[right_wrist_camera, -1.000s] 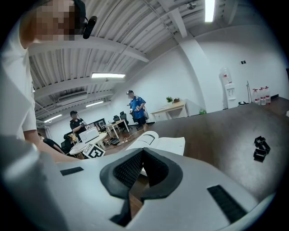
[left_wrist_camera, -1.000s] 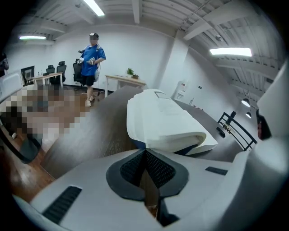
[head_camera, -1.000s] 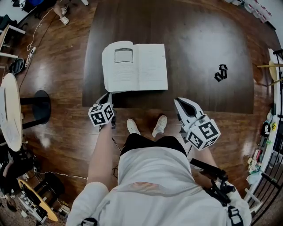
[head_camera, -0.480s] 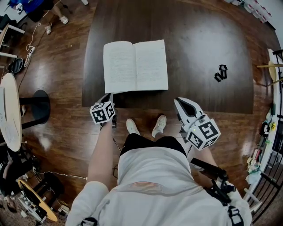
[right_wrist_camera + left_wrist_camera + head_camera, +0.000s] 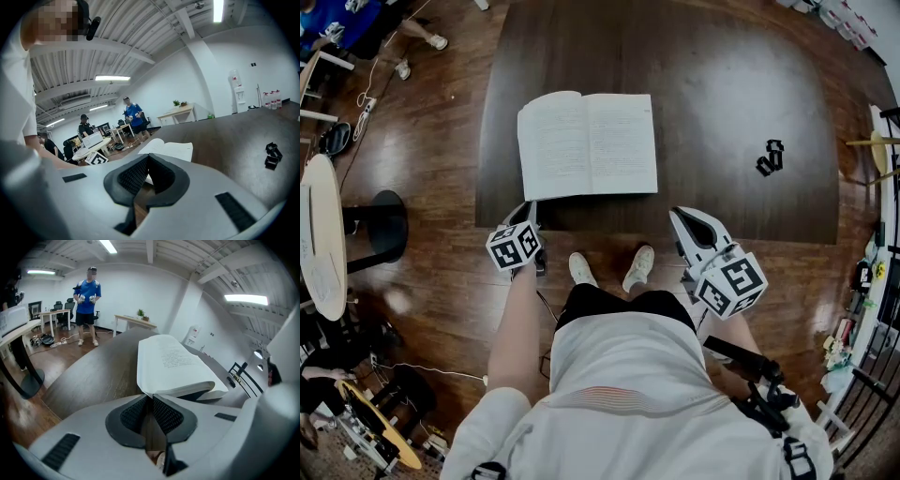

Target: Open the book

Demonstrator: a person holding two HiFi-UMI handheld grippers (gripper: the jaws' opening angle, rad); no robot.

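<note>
Pages of the book (image 5: 587,143) have settled; left gripper (image 5: 151,398) fingers (image 5: 167,416) just parted, empty.

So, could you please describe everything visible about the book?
The book lies open, pages up, on the dark wooden table, near its front edge. It is a thick paper book with white pages of small print. The left page arches up slightly; the right lies flatter. Only the table appears to touch it.
</note>
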